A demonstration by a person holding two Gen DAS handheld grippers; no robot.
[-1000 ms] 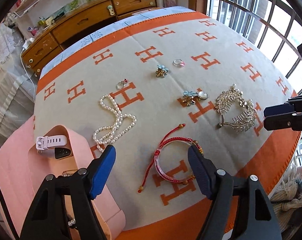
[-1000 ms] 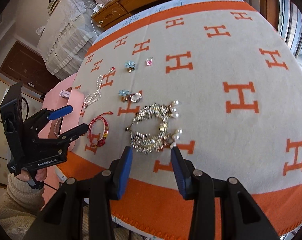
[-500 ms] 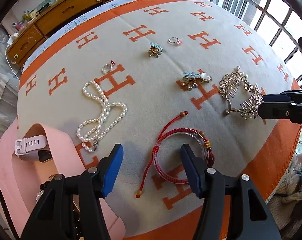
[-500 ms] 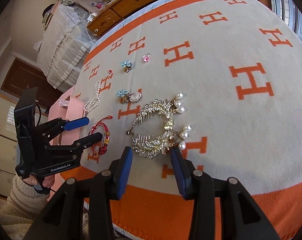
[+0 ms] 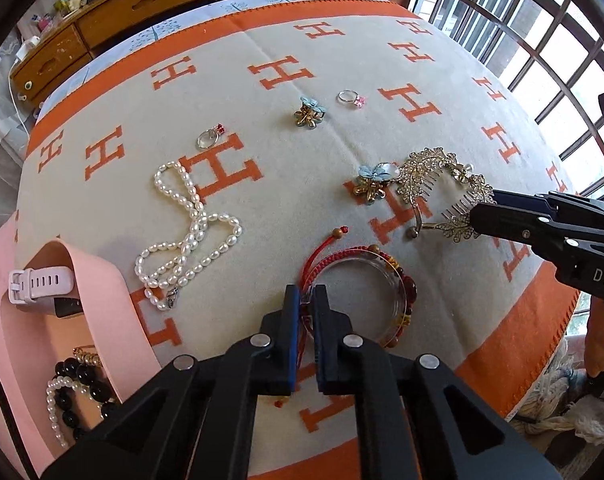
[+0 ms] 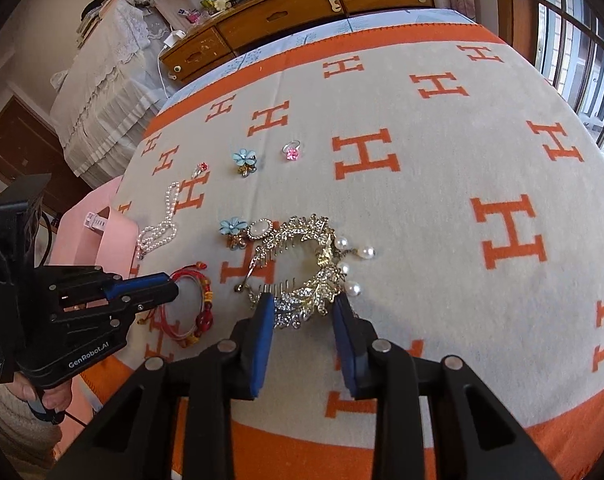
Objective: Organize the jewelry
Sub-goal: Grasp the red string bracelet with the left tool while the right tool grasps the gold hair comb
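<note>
My left gripper is shut on the near rim of the red cord bracelet, which lies on the blanket; it shows in the right wrist view with the left gripper on it. My right gripper is open, its fingers on either side of the near end of the gold hair comb. The comb and right gripper show in the left wrist view.
On the orange H-patterned blanket lie a pearl necklace, two flower clips, a pink-stone ring and a small pendant. A pink box at left holds a white watch and bead bracelets.
My left gripper moved forward and closed on the red bracelet's rim. My right gripper advanced until its open fingers straddle the gold comb.
</note>
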